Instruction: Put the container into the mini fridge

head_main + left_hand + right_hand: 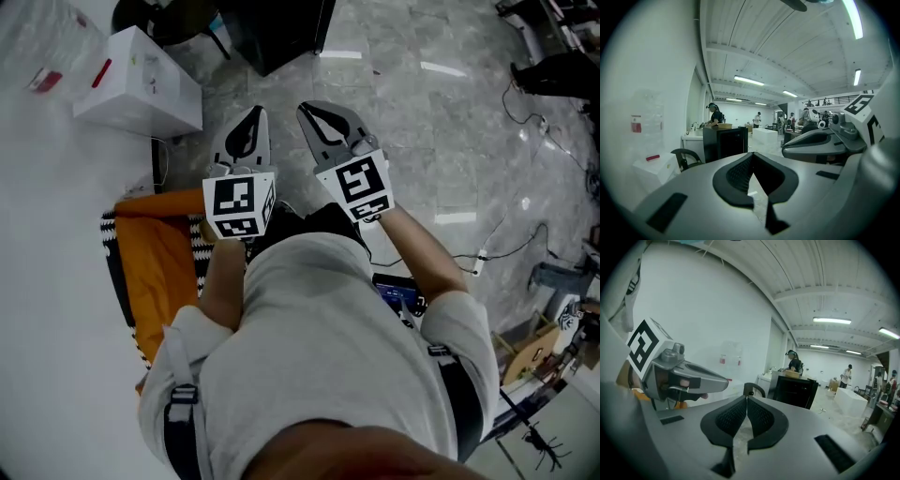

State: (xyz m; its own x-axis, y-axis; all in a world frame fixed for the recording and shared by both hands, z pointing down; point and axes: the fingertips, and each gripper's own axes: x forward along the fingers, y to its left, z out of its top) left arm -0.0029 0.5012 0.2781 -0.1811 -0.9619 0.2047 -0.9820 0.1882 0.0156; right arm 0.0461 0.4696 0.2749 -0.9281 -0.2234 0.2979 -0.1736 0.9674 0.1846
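**Both grippers empty, held side by side facing the mini fridge**

Head view: looking down on a person in a pale shirt (pixel 319 347) with dark shoulder straps. Left gripper (pixel 254 114) and right gripper (pixel 307 110) side by side, near each other, noses towards a black mini fridge (pixel 281 33) at the top edge. Black-and-white square marker cube on each, patterns only, no letters. White cardboard box (pixel 141 86) with a short red mark at left, print too small to read. Orange cloth with a black-and-white zigzag border (pixel 159 267) under the left arm. Small blue-lit screen (pixel 398 298) by the right forearm, unreadable. Grey marble-look floor (pixel 422 122), loose black cables (pixel 525 108) at right.

Left gripper view: jaws pressed together at the tips, nothing pinched. Mini fridge ahead on the floor, dark front shut, flat tan box-like item (pixel 724 125) on top; cannot tell whether that is the container. Black chair (pixel 684 157) just left of the fridge. Clear plastic item with a red label (pixel 636 124) against the white wall, text illegible. Person (pixel 714 114) standing behind the fridge.

Right gripper view: ribbed pads closed flat on each other, empty. Same fridge and tan item ahead at right, chair beside it, red labels on the wall too blurred to read.
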